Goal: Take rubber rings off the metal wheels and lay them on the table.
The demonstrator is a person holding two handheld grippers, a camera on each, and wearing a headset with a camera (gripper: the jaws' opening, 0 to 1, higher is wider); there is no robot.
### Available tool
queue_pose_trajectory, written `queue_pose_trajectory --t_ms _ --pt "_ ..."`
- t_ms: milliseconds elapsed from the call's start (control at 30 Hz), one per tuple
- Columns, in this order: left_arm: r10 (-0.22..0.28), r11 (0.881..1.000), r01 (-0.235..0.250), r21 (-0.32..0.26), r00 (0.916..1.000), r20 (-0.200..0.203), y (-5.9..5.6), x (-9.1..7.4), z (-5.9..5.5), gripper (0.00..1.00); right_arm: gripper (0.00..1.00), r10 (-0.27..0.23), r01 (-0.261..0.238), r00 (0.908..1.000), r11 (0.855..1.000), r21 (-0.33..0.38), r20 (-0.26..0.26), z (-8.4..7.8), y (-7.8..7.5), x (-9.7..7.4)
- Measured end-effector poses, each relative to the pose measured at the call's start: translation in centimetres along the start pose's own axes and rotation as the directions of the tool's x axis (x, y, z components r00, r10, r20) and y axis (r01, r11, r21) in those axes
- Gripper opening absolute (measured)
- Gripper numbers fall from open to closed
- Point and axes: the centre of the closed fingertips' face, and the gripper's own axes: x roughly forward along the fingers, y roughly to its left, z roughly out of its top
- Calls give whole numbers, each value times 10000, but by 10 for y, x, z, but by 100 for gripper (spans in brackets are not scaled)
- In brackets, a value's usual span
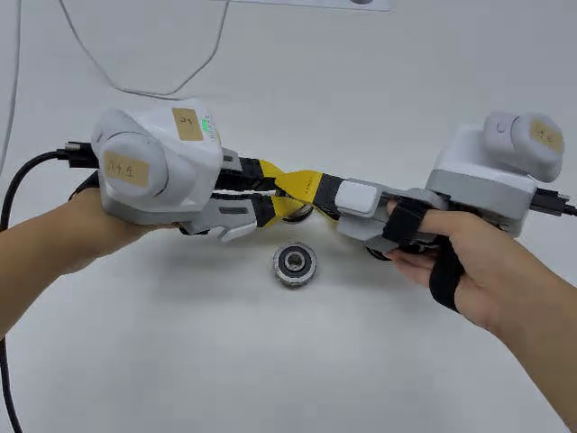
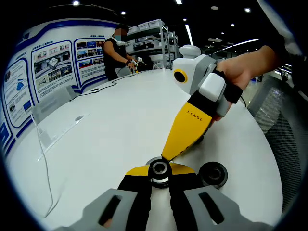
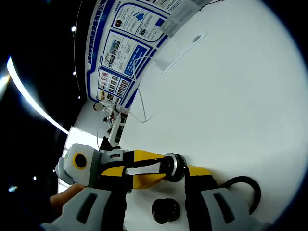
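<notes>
Metal wheel (image 2: 160,173) faces the left tongs (image 2: 160,180) clamping it; right tongs (image 3: 168,176) straddle it, grip unclear.

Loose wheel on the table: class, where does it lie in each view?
Head view: loose wheel, centre, below the crossed jaws.
Left gripper view: loose wheel, lower right.
Right gripper view: loose wheel, bottom centre.
Shared landmark: the clamped wheel between yellow jaws, right beside it.

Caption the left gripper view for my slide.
Left gripper grips a metal wheel, with the right gripper poised at its rim; a second wheel lies on the table nearby.
</notes>
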Motion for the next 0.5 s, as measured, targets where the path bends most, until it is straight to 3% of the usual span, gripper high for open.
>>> queue_pose_trajectory --t_ms 500 --pt "-11 10000 11 40 10000 -32 0 0 0 13 42 84 -84 10000 9999 -77 -48 -2 2 -4"
